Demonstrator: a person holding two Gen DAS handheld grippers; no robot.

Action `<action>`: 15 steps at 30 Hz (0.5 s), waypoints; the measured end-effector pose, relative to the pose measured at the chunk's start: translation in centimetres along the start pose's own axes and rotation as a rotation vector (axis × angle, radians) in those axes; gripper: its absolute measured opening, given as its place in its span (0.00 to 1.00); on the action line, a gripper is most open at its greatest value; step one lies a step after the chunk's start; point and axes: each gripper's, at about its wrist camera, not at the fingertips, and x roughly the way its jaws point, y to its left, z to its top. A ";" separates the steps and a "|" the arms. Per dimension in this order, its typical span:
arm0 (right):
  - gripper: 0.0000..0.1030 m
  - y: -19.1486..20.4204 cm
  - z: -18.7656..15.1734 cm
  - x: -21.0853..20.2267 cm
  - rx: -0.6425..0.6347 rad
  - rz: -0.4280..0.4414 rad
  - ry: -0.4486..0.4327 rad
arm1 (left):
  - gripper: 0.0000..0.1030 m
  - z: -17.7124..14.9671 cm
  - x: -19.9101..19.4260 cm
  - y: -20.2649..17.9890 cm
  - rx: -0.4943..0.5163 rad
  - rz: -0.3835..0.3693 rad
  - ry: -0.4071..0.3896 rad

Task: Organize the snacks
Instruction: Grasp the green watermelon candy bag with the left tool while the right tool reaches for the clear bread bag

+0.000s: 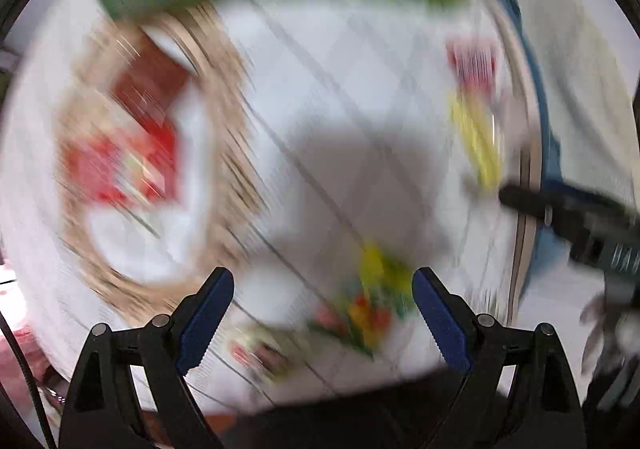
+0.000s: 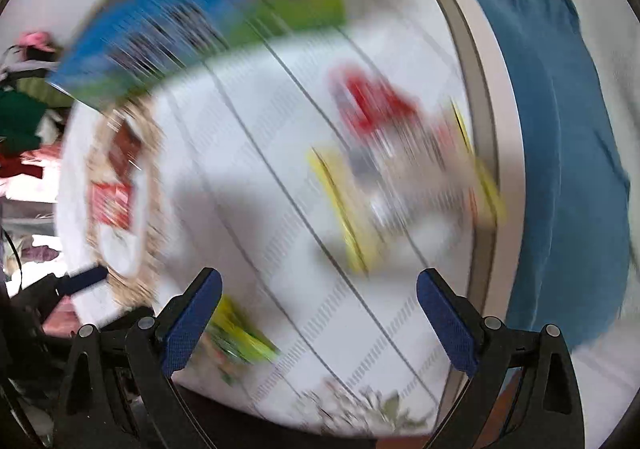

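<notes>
Both views are smeared by motion. My left gripper [image 1: 325, 315] points down at the white lined tablecloth [image 1: 320, 69], jaws wide apart, holding nothing. A yellow, green and red snack packet [image 1: 376, 297] lies on the cloth below and between its fingers. A round woven basket [image 1: 224, 61] at the left holds red packets [image 1: 120, 165]. My right gripper [image 2: 318, 325] is open and empty too. Ahead of it lie yellow and red packets [image 2: 400, 169]. A green and yellow packet [image 2: 236, 337] sits by its left finger. The basket [image 2: 154, 153] shows at the left.
A blue and green box [image 2: 200, 9] stands at the table's far side. The rounded table edge [image 2: 476, 109] runs down the right, with blue cloth [image 2: 560, 169] beyond it. The right gripper's finger [image 1: 560, 209] enters the left wrist view. More yellow and red packets [image 1: 476, 141] lie near that edge.
</notes>
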 end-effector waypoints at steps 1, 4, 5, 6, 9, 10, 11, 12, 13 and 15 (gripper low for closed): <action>0.97 -0.9 -0.9 1.0 0.026 0.001 0.023 | 0.88 -0.4 1.4 -0.8 0.028 -0.023 0.043; 0.97 -2.9 -2.8 4.3 0.083 0.004 0.085 | 0.88 -1.1 5.2 -3.2 0.112 -0.078 0.175; 0.97 -3.4 -3.4 5.3 0.102 0.017 0.100 | 0.88 -1.1 6.2 -3.9 0.129 -0.089 0.202; 0.97 -4.0 -4.0 6.8 0.127 0.031 0.128 | 0.88 -1.1 6.9 -4.3 0.143 -0.051 0.203; 1.00 -4.6 -4.6 8.0 0.133 0.031 0.099 | 0.72 -0.3 7.7 -4.4 0.144 0.016 0.162; 1.00 -4.6 -4.8 8.2 0.125 0.026 0.089 | 0.65 0.1 7.8 -4.0 0.123 0.028 0.156; 1.00 -4.6 -5.0 8.3 0.126 0.024 0.082 | 0.62 0.4 7.8 -3.5 0.098 0.022 0.155; 1.00 -4.6 -5.2 8.5 0.130 0.024 0.074 | 0.57 0.7 7.8 -3.2 0.072 0.019 0.148; 1.00 -4.6 -5.6 8.6 0.136 0.025 0.062 | 0.56 0.9 7.7 -3.0 0.059 0.025 0.140; 1.00 -4.8 -6.3 9.2 0.140 0.031 0.043 | 0.56 1.3 7.6 -3.0 0.052 0.036 0.127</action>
